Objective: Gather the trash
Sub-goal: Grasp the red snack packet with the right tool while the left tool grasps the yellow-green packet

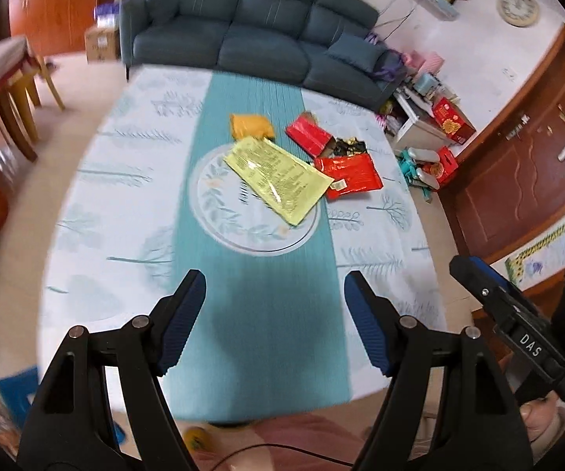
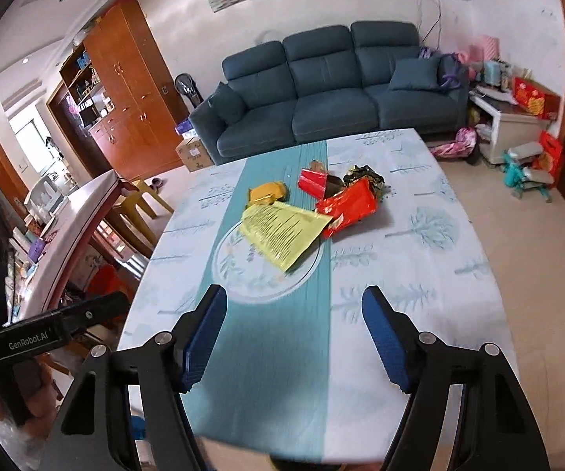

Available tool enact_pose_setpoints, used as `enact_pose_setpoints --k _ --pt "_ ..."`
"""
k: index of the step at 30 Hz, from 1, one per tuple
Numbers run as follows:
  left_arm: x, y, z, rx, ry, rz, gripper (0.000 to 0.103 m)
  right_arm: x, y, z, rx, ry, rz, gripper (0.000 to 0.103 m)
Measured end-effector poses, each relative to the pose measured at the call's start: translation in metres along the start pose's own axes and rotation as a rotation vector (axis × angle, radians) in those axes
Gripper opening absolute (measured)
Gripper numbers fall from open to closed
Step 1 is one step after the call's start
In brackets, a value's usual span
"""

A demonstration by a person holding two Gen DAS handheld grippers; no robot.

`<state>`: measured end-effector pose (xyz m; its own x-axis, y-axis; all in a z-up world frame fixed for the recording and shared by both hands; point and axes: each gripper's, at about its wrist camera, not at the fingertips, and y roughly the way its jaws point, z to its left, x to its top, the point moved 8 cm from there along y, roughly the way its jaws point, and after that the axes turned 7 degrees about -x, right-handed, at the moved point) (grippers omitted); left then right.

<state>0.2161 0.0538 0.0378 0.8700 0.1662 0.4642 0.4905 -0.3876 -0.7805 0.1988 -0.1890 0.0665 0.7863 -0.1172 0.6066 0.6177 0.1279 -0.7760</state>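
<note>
- Teal and pale, the patterned tablecloth (image 1: 133, 204) fills the left wrist view, with a solid teal strip running down its middle.
- A heap of trash lies on that strip, towards the far end: a yellow wrapper (image 1: 278, 178) flat over a printed ring, an orange packet (image 1: 252, 126) just behind it, a red wrapper (image 1: 351, 176) touching its right edge, and a red box (image 1: 308, 135) behind that.
- Beside the red box sits a crumpled black-and-gold wrapper (image 1: 347, 147).
- The left gripper (image 1: 274, 320) hangs over the near end of the strip, well apart from the trash, jaws spread wide with nothing between them.
- A dark blue sofa (image 1: 259, 27) stands beyond the table.
- In the right wrist view the same heap lies mid-table: yellow wrapper (image 2: 282, 233), orange packet (image 2: 267, 192), red wrapper (image 2: 347, 206), red box (image 2: 314, 182), black-and-gold wrapper (image 2: 363, 176).
- The right gripper (image 2: 294, 337) is over the near tablecloth (image 2: 420, 235), jaws wide apart and empty, clear of the trash.
- The left gripper's black body (image 2: 53, 333) shows at the left edge.
- The sofa (image 2: 333, 90) and a wooden cabinet (image 2: 125, 78) stand against the far wall.
</note>
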Motion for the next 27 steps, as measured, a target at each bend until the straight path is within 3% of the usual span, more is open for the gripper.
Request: enact_pose_setpoints --k 4,13,20,27 --pt "0.026 0.072 -0.002 -0.017 -0.106 0.079 0.07 0.031 0.066 -0.03 0.03 -0.005 0.069 0.067" --pt "0.069 0.177 0.037 0.006 -0.347 0.071 0.07 0.07 0.207 -0.075 0.09 0.021 0.183 0.065" --pt "0.083 0.222 0.071 0.042 -0.469 0.079 0.07 0.065 0.262 -0.081 0.154 0.051 0.26 0.053" --pt "0.099 0.249 0.076 0.071 -0.499 0.082 0.07 0.065 0.29 -0.075 0.216 0.05 0.293 0.037"
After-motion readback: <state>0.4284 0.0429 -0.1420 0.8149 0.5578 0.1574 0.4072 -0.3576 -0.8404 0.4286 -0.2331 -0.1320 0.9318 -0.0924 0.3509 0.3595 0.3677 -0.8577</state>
